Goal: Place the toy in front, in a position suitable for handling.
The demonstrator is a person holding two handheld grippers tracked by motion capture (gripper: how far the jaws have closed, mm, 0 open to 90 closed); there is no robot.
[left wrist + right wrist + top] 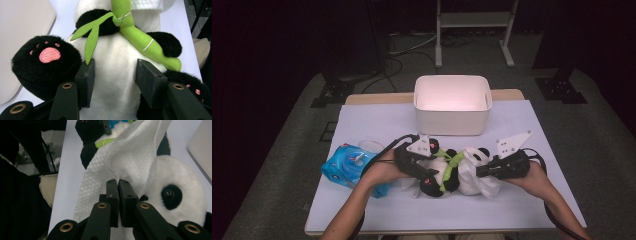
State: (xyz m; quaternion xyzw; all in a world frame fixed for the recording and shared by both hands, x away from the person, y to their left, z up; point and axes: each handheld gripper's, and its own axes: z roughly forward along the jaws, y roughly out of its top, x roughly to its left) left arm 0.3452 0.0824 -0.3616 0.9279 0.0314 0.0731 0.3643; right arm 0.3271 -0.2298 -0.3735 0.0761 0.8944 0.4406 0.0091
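Near the desk's [362, 205] front edge my left claw [113, 75] squeezes the plush panda's [451, 170] belly while the right claw [117, 187] pinches a white wipe [130, 157] over its head. Wiping looks barely begun; the white bin [452, 122] behind sits empty. White desktop, dark room.

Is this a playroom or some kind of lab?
Probably a lab or recording room, not a playroom. The white table stands alone on grey carpet with dark surroundings, cables trail across the floor behind it, and a metal equipment stand rises at the back. The panda toy looks like a test object.
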